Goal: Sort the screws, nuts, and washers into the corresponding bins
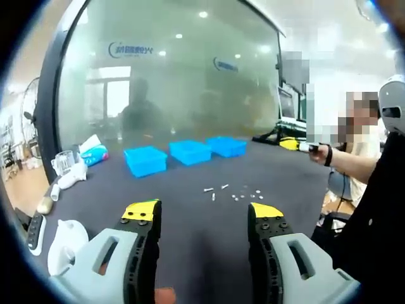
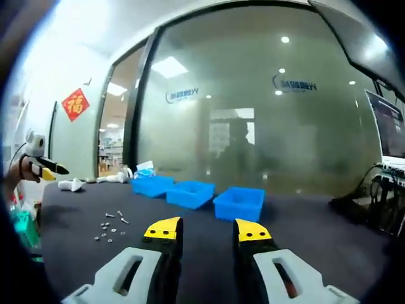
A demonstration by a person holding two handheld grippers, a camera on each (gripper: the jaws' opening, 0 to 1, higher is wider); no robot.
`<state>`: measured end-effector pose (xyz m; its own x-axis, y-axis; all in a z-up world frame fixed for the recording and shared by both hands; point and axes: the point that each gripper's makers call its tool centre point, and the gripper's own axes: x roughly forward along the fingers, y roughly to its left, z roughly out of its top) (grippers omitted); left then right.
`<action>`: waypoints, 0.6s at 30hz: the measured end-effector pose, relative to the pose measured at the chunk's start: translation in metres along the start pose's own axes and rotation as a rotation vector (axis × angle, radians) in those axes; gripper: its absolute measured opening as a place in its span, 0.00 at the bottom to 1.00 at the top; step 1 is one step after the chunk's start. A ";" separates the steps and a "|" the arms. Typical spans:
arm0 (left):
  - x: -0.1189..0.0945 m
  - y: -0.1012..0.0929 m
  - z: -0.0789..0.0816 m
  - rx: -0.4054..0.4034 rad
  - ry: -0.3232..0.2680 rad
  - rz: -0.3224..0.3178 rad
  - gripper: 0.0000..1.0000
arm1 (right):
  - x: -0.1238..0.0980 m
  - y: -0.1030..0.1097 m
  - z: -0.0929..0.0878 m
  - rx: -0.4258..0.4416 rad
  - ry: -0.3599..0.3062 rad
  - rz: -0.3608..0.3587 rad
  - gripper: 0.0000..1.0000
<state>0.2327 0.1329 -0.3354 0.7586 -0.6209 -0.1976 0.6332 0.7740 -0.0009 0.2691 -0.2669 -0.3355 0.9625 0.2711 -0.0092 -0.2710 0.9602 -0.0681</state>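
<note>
Both tongs empty: left tongs (image 1: 204, 214) spread wide, right tongs (image 2: 204, 230) parted with a narrower gap, both held above the dark surface (image 1: 190, 215). Hardware (image 1: 231, 192) lies loose in a small scatter mid-surface, well short of the 3 blue bins (image 1: 190, 152) lined up at the far side. Likely light, hard, slick metal. Pinch screws across the shank; nuts and washers by the edges, flat ones may slide.
</note>
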 end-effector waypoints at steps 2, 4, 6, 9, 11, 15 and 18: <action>0.000 0.000 -0.001 0.000 0.001 0.001 0.53 | 0.001 0.005 0.001 -0.014 -0.001 0.032 0.27; 0.001 -0.001 -0.002 -0.002 0.001 0.003 0.53 | 0.004 0.012 0.004 -0.013 -0.003 0.072 0.27; 0.000 -0.001 -0.003 -0.005 0.003 0.003 0.53 | 0.006 0.019 0.003 -0.011 0.011 0.109 0.27; -0.002 -0.002 -0.003 -0.006 0.002 0.005 0.53 | 0.010 0.027 0.002 -0.042 0.028 0.162 0.27; -0.003 -0.001 -0.003 -0.006 0.002 0.010 0.53 | 0.012 0.038 0.004 -0.041 0.036 0.209 0.27; -0.005 0.001 -0.004 -0.009 0.001 0.015 0.53 | 0.013 0.054 0.006 -0.058 0.050 0.279 0.27; -0.005 0.001 -0.006 -0.010 0.004 0.014 0.53 | 0.010 0.072 0.005 -0.020 0.069 0.380 0.27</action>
<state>0.2287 0.1376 -0.3399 0.7670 -0.6093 -0.2013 0.6207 0.7840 -0.0079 0.2595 -0.1942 -0.3351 0.7919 0.6016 -0.1048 -0.6091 0.7903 -0.0659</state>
